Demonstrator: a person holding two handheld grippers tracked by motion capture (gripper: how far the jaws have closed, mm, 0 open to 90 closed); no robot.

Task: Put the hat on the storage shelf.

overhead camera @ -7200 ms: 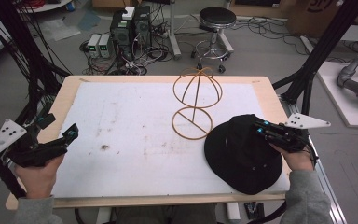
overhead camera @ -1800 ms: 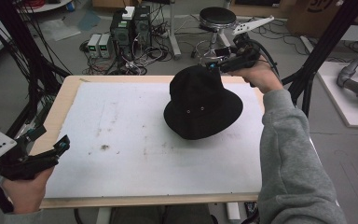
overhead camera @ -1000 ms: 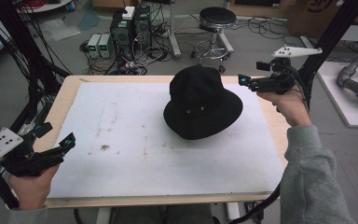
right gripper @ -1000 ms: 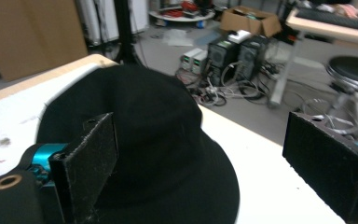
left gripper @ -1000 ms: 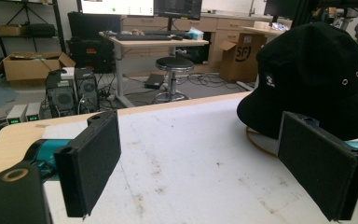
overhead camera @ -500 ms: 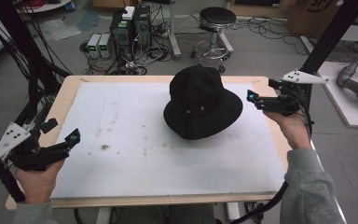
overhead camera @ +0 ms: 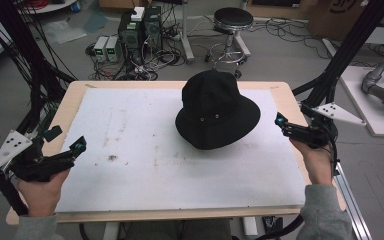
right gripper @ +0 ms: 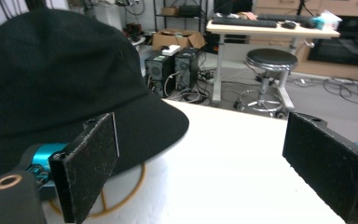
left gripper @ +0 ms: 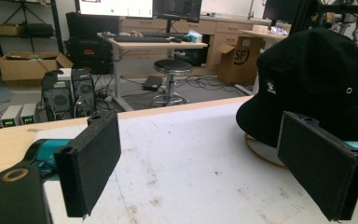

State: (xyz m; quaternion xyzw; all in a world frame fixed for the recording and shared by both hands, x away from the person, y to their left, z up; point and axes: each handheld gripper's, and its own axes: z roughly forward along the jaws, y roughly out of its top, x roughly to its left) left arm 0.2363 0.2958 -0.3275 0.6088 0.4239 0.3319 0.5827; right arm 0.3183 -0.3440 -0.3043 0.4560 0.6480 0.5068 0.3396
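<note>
While both hands hung back at the near corners, the black hat (overhead camera: 215, 107) sat propped on a wire stand (right gripper: 121, 196) toward the far middle of the white surface (overhead camera: 145, 170), right of centre. The right claw (overhead camera: 285, 126) stood just off the brim's right edge, jaws spread and empty, pointing leftward at it. The left claw (overhead camera: 72, 150), likewise agape and holding nothing, lay well apart, across bare board. By my reading, any next reach for the hat fell to the right hand, the nearer one.
</note>
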